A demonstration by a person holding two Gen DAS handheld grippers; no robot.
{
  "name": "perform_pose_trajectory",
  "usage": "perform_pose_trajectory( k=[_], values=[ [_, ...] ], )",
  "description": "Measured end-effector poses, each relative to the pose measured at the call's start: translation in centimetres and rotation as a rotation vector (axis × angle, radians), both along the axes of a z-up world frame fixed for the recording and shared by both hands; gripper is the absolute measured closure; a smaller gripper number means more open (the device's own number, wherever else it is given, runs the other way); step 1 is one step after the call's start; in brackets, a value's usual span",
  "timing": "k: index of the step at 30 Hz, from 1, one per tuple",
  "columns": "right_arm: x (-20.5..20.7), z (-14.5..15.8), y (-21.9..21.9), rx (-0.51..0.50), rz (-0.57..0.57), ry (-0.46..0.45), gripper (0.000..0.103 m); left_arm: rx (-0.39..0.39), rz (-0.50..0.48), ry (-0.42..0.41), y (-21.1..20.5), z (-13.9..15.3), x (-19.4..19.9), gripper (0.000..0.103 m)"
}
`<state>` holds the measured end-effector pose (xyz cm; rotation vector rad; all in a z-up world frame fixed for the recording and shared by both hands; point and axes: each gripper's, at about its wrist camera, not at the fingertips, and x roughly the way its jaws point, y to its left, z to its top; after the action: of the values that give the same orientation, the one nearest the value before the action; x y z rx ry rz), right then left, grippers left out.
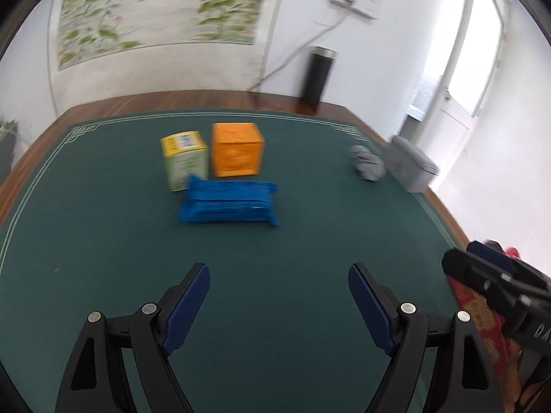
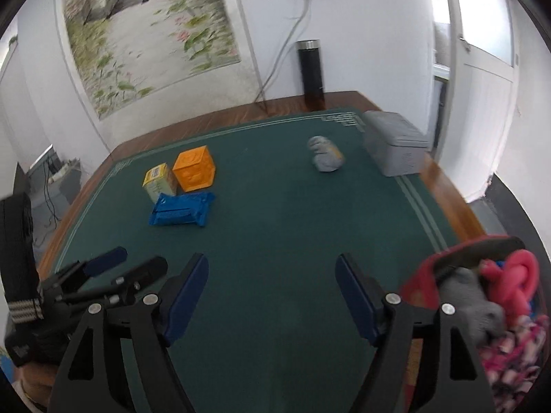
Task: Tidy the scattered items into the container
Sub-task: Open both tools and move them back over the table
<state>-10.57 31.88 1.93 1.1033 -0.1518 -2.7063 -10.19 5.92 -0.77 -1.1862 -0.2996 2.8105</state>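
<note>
Left gripper (image 1: pixel 279 304): jaws spread wide, nothing between them, above the green tabletop (image 1: pixel 103 241).
Right gripper (image 2: pixel 272 296): jaws likewise apart and empty.
Scattered items: blue packet (image 1: pixel 229 203) lies just in front of a yellow-green box (image 1: pixel 186 160) and an orange box (image 1: pixel 237 149); grey bundle (image 2: pixel 324 154) sits well apart, near a grey lidded box (image 2: pixel 396 148).
Container: red basket (image 2: pixel 482 309) at the near right tabletop edge, cut off by the frame, holding grey, pink and patterned cloth.
Unclear: motion blur makes the box labels unreadable.
</note>
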Motion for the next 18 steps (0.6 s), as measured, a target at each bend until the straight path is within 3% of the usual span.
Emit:
perform_pose_trajectory(
  k=[10, 18],
  values=[
    [-5.5, -4.8, -7.1, -0.023, 0.057, -0.101, 0.024, -0.028, 0.142, 0.0, -7.7, -2.3, -7.3, 0.019],
    [-7.0, -6.5, -9.3, -0.006, 0.055, -0.102, 0.024, -0.042, 0.185, 0.002, -8.8, -3.4, -13.0, 0.019]
  ],
)
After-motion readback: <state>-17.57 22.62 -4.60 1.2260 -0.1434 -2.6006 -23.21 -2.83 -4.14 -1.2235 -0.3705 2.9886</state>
